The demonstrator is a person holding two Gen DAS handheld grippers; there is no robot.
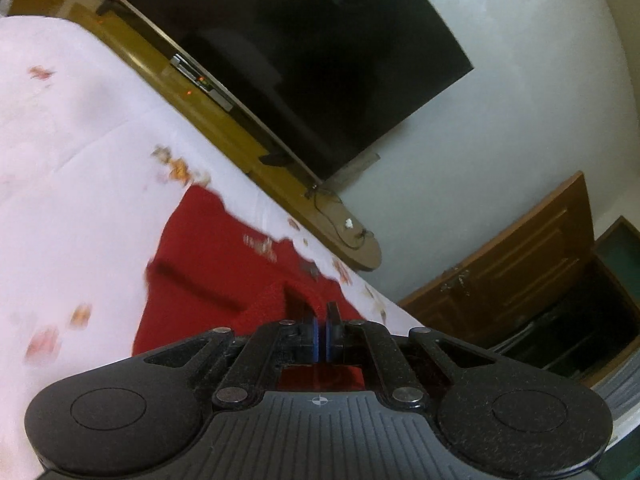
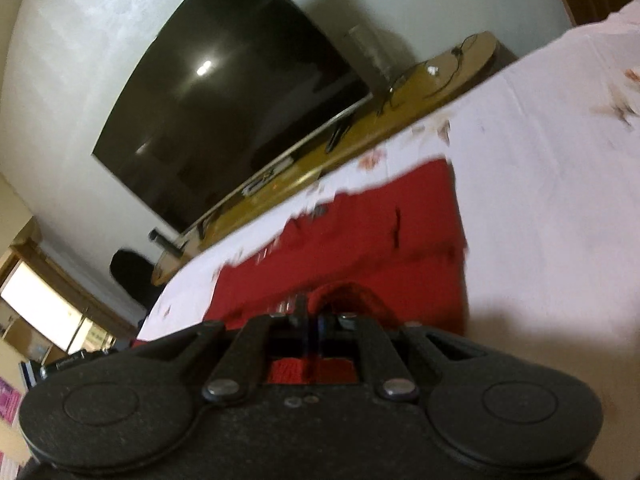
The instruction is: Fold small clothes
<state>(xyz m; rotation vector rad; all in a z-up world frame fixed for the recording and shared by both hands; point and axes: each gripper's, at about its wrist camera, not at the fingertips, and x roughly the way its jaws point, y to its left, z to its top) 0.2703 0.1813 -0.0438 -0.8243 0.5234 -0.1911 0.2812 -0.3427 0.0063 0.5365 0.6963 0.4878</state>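
Observation:
A red garment (image 1: pixel 224 264) lies on a white floral bedsheet (image 1: pixel 72 152). My left gripper (image 1: pixel 320 312) is shut on the near edge of the red garment, with cloth bunched around its fingers. In the right wrist view the same red garment (image 2: pixel 360 240) spreads over the sheet (image 2: pixel 540 184). My right gripper (image 2: pixel 314 312) is shut on a raised fold of its near edge. Both views are tilted and blurred.
A large dark television (image 1: pixel 320 52) hangs on the white wall above a long wooden shelf (image 1: pixel 224 132) with cables. A wooden door (image 1: pixel 512 256) stands at the right. The television (image 2: pixel 240 112) and shelf (image 2: pixel 400 108) also show in the right wrist view.

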